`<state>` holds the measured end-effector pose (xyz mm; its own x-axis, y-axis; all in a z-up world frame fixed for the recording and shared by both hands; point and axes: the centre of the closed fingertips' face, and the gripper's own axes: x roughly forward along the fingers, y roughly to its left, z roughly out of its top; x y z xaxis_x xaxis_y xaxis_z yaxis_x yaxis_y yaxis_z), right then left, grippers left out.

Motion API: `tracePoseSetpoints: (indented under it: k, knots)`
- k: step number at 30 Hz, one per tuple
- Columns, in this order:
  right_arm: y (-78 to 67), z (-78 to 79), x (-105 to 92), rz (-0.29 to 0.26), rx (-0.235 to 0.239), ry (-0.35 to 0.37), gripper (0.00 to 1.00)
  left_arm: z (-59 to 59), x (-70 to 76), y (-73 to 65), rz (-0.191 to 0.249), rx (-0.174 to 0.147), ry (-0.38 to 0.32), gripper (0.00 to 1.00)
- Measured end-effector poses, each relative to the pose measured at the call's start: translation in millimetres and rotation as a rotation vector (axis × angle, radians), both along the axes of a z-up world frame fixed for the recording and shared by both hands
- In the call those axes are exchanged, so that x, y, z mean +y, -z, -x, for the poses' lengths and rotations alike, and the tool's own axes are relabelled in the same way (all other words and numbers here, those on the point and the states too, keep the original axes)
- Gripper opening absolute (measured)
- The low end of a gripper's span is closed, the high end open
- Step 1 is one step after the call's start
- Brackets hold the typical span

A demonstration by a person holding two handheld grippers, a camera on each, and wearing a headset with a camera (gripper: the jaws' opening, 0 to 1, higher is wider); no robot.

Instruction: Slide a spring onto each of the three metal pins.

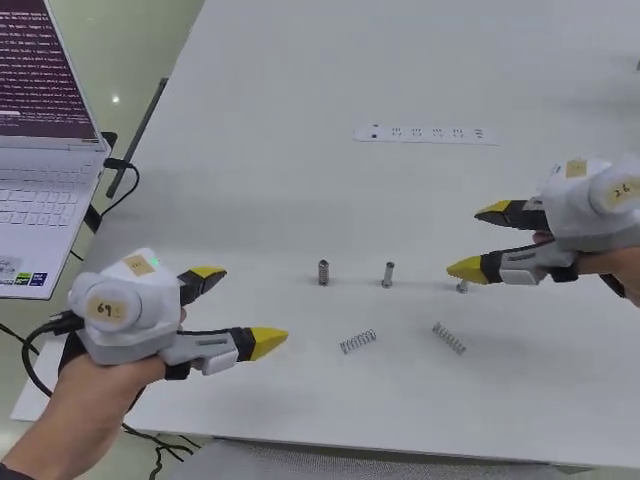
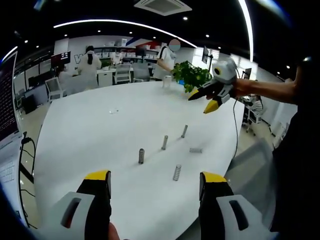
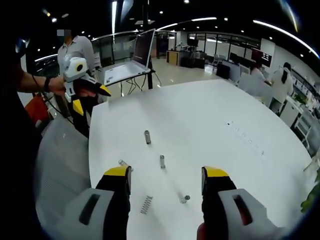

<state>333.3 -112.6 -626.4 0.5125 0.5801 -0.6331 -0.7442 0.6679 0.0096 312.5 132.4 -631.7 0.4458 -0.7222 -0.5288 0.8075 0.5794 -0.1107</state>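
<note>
The left gripper (image 1: 237,308) is being held at the near left, jaws spread wide, empty; the right gripper (image 1: 478,240) is being held opposite, jaws likewise parted.
</note>
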Motion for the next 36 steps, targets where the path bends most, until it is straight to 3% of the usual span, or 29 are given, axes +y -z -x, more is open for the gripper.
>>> tracePoseSetpoints:
  k: [7,21,36]
  knots:
    - [-5.3,14.0,-19.0,-0.032,-0.017,0.065,0.57,-0.2,-2.2,-0.4,-0.003,0.001,0.007,0.68]
    - [-5.0,45.9,-35.0,-0.060,-0.024,0.125,0.58,-0.7,-6.8,-0.1,-0.003,0.003,0.015,0.68]
    - [9.1,80.5,-44.7,-0.088,0.001,0.199,0.62,1.1,-9.5,2.3,-0.003,0.009,0.024,0.68]
